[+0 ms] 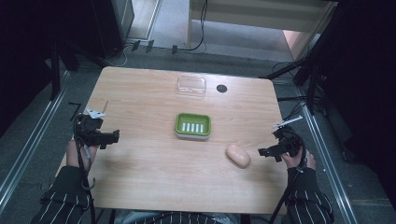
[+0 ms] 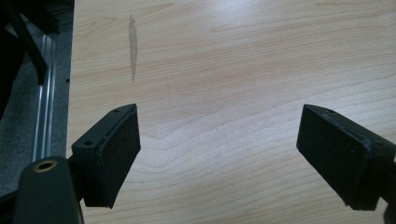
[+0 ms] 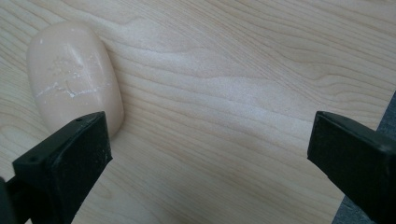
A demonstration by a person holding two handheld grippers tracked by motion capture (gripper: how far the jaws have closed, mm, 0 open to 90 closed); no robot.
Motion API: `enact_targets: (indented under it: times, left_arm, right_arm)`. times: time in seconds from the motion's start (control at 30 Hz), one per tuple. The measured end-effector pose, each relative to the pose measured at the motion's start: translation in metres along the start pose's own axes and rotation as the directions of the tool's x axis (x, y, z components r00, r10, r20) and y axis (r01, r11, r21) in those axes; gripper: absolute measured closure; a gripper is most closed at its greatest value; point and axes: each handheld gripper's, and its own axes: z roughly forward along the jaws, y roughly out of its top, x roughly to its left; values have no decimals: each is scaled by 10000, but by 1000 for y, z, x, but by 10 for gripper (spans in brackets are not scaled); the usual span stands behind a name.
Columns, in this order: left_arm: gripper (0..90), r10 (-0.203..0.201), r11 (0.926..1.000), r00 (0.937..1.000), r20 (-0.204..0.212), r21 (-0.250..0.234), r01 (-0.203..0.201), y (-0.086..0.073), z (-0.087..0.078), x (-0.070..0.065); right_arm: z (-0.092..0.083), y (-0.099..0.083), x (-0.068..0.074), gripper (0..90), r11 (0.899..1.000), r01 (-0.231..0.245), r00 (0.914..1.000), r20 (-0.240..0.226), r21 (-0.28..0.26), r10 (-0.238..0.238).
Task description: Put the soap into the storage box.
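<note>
The right gripper (image 1: 267, 152) hovers by the right edge of the pale wooden desk (image 1: 154, 182), jaws spread wide and holding nothing. The pale pink oval bar of soap (image 3: 72, 79) lies on the desk just beyond its left jaw, outside the gap. The left gripper (image 1: 112, 138) sits near the left edge, jaws wide apart over bare wood. A green rectangular plastic soap dish (image 1: 193, 125) stands between the two grippers, open desk all around it. No writing is readable.

Bright lit table (image 1: 154, 172), dark surroundings, soft shadows, sharp close-ups
</note>
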Motion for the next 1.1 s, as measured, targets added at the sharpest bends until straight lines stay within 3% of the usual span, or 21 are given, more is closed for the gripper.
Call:
enact_targets:
  times: [0.43,0.77,1.1]
  left_arm:
    - [143,140,9999,9998,111,1,-140,2,2,-2]
    - [143,156,9999,9998,124,-14,-156,1,1,-3]
    - [143,97,9999,9999,95,-31,-97,1,1,-2]
  right_arm:
    - [-4,1,6,0,9995,305,9993,197,28,-305]
    - [-4,7,17,0,9963,825,9965,135,252,-829]
    - [-4,16,28,10,9902,1393,9902,59,127,-1394]
